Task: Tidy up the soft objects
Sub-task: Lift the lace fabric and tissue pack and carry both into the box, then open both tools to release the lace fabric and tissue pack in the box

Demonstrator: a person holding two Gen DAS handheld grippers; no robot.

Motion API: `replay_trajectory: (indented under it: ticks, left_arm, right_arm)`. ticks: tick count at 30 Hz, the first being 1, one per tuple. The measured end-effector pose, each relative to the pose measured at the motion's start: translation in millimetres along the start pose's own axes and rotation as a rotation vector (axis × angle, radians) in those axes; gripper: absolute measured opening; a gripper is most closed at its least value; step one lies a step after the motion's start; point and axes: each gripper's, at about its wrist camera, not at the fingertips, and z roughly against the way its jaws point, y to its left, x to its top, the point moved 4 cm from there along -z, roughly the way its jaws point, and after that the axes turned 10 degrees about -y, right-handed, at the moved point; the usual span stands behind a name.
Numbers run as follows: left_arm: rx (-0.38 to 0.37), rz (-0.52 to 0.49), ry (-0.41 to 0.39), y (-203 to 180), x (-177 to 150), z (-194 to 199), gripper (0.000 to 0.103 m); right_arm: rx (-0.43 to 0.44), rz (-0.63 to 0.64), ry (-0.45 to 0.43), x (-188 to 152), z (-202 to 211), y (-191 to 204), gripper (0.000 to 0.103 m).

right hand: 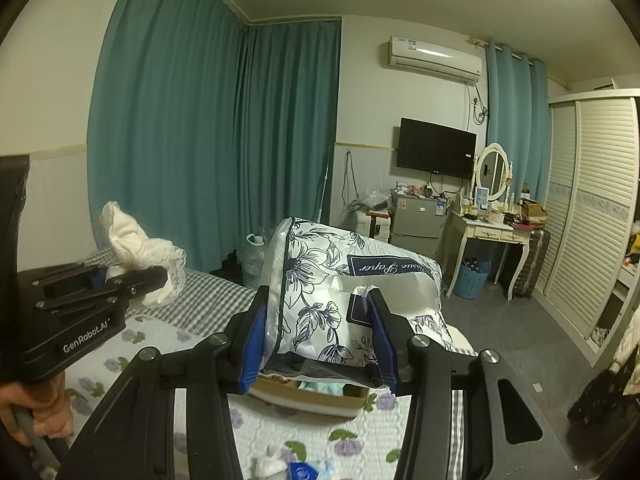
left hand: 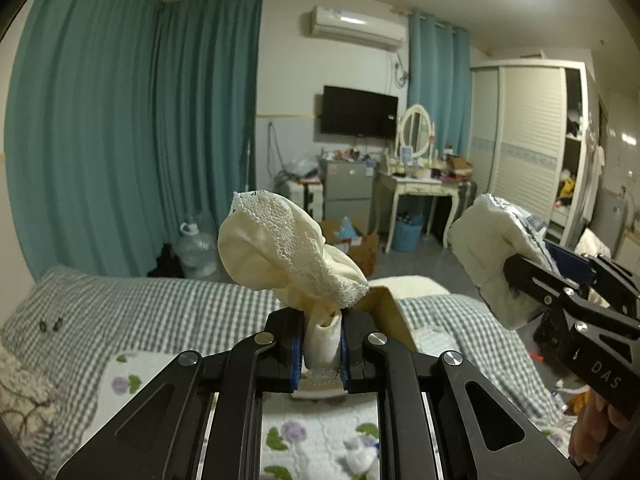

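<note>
Cloth [left hand: 288, 252] upright in left gripper [left hand: 322, 354]

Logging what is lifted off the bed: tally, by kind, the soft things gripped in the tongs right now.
Cream lace-trimmed cloth, in the left tongs: 1
Blue-and-white floral plastic pack of tissue paper, in the right tongs: 1
Total: 2

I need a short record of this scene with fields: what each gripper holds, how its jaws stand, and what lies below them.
left gripper: jaws shut on cream lace-trimmed cloth
right gripper: jaws clamped on floral blue-and-white tissue paper pack
below: open brown cardboard box on floral quilted bed cover
loose item: small white crumpled wad on the cover
</note>
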Motion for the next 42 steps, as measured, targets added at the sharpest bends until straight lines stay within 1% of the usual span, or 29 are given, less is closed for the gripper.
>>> replay_trajectory:
  ticks: [4,6,11,18,23,29,34,37,40,42]
  left_arm:
    - [0.0,-0.003,0.035,2.9,-7.9,-37.8,0.013]
    - [-0.004,0.0,0.048,2.7,-12.0,-50.0,0.013]
    - [-0.017,0.002,0.112,1.4,-27.5,-98.3,0.013]
    - [-0.025,-0.01,0.194,0.2,-50.7,-156.4,0.013]
    - [-0.044,0.027,0.283,4.2,-76.7,-195.7,0.013]
    - [-0.049,0.011,0.362,0.9,-106.5,-228.7,0.013]
    - [-0.062,-0.002,0.418,-1.1,-125.8,-249.1,0.013]
    - [-0.067,0.015,0.462,-0.8,-138.1,-258.4,0.013]
    - [-0.058,-0.017,0.46,-7.3,-139.5,-258.9,0.013]
    - [-0.057,-0.024,0.463,-11.4,-139.4,-259.2,0.013]
  right_arm:
    - [0.0,0.018,0.012,-7.9,-27.8,-2.6,0.047]
    - [0.005,0.023,0.029,-17.0,-42.8,-2.4,0.047]
    - [0.025,0.032,0.071,-40.6,-86.4,-10.3,0.047]
    - [0.042,0.046,0.164,-87.1,-152.7,-17.8,0.047]
    - [0.059,0.04,0.232,-126.9,-192.1,-20.8,0.047]
    - [0.081,0.055,0.308,-171.6,-233.7,-24.7,0.047]
    - [0.111,0.065,0.364,-203.2,-254.5,-15.8,0.047]
    - [0.126,0.039,0.413,-222.4,-264.7,-16.5,0.047]
    - [0.134,0.033,0.427,-234.3,-269.5,-17.5,0.048]
    - [0.127,0.042,0.426,-236.3,-271.6,-18.5,0.049]
